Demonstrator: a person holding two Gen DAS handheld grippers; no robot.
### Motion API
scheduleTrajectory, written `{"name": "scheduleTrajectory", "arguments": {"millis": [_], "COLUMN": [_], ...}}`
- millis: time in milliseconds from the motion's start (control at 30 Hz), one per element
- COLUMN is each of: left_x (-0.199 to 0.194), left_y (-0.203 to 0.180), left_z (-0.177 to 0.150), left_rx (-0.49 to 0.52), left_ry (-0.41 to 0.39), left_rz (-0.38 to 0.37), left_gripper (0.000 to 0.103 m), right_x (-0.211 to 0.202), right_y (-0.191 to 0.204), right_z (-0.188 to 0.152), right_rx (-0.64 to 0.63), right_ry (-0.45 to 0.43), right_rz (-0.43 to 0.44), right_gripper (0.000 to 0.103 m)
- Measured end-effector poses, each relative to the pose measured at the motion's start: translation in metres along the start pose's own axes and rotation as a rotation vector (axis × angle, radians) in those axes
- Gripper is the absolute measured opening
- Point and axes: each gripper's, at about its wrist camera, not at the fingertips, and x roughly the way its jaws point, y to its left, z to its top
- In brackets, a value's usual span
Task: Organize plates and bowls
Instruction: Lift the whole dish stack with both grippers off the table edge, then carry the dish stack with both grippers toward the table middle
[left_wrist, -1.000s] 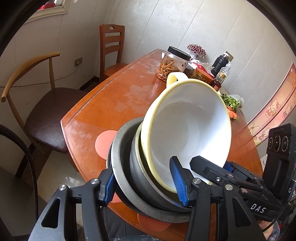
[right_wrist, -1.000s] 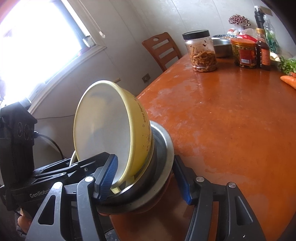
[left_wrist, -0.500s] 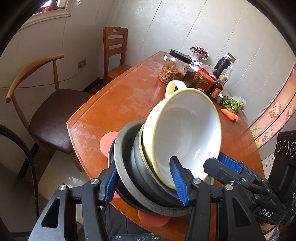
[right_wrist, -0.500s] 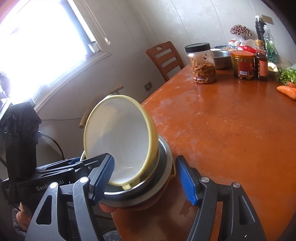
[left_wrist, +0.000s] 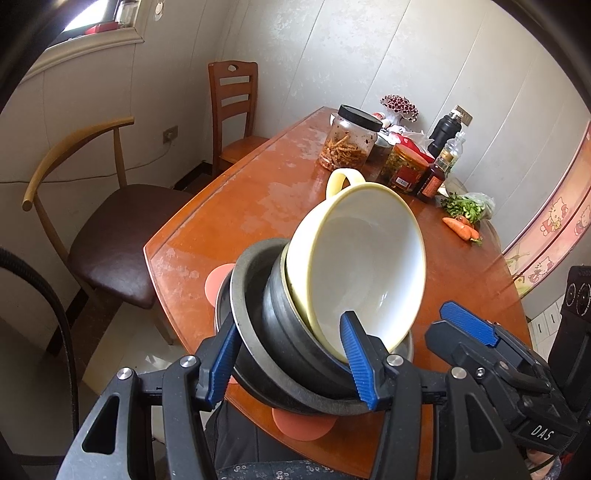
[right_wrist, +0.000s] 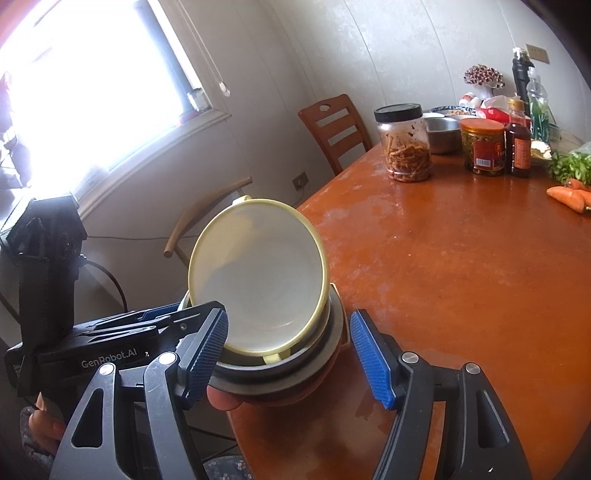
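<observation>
item: nested stack, held tilted over the near edge of the orange-brown wooden worktop (left_wrist: 258, 192).
- top: pale yellow plastic bowl w/ loop handle (left_wrist: 354, 266), mouth turned toward the cameras, lying loose and askew in the piece below, not seated flat.
- mid: dark grey ribbed bowl (left_wrist: 280, 332).
- outer: wide grey metal bowl w/ flat rim (left_wrist: 243, 295).
- under: salmon-pink round piece (left_wrist: 303, 424) showing below the stack; plate or lid, can't tell.

left tool (left_wrist: 290, 363): jaws part-way apart, easing a touch wider, pads nonetheless clamped across the near wall of the stack, one pad outside the metal rim, the other inside the yellow bowl. carries the whole lot.

right tool (right_wrist: 290, 343): jaws wide, nothing gripped. stack sits between them; one pad just beside the yellow rim (contact not clear), the other plainly apart from the metal bowl.

far end of worktop: clear jar w/ black lid (left_wrist: 351, 140), red-label jar, sauce bottles, greens, carrots (left_wrist: 461, 227). also a small steel bowl (right_wrist: 439, 133) among the jars, not in the stack.

progress, est.: several pcs already nested, so gathering looks mostly done. left: seat the yellow bowl square, set the stack down level, poss. collect the steel bowl. risk: yellow bowl could slide out at this tilt.
</observation>
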Motion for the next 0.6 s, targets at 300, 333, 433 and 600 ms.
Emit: {"name": "scheduleTrajectory", "arguments": {"millis": [300, 333, 433, 600], "left_x": [-0.013, -0.015, -0.019, -0.032], "left_y": [-0.001, -0.002, -0.005, -0.011], "left_z": [0.0, 0.0, -0.001, -0.007], "left_rx": [-0.011, -0.008, 0.006, 0.033], "left_ry": [-0.061, -0.066, -0.072, -0.101], "left_rz": [0.013, 0.018, 0.02, 0.037], "left_gripper": [0.063, 0.063, 0.063, 0.064], "right_x": [-0.018, -0.019, -0.023, -0.028], "right_y": [0.001, 0.001, 0.002, 0.006], "right_z": [-0.003, -0.003, -0.004, -0.005], "right_rx": [-0.011, -0.014, -0.02, -0.035], "right_ry": [-0.025, -0.028, -0.032, -0.04], "right_rz": [-0.007, -0.008, -0.013, -0.016], "right_gripper": [0.071, 0.071, 0.071, 0.072]}}
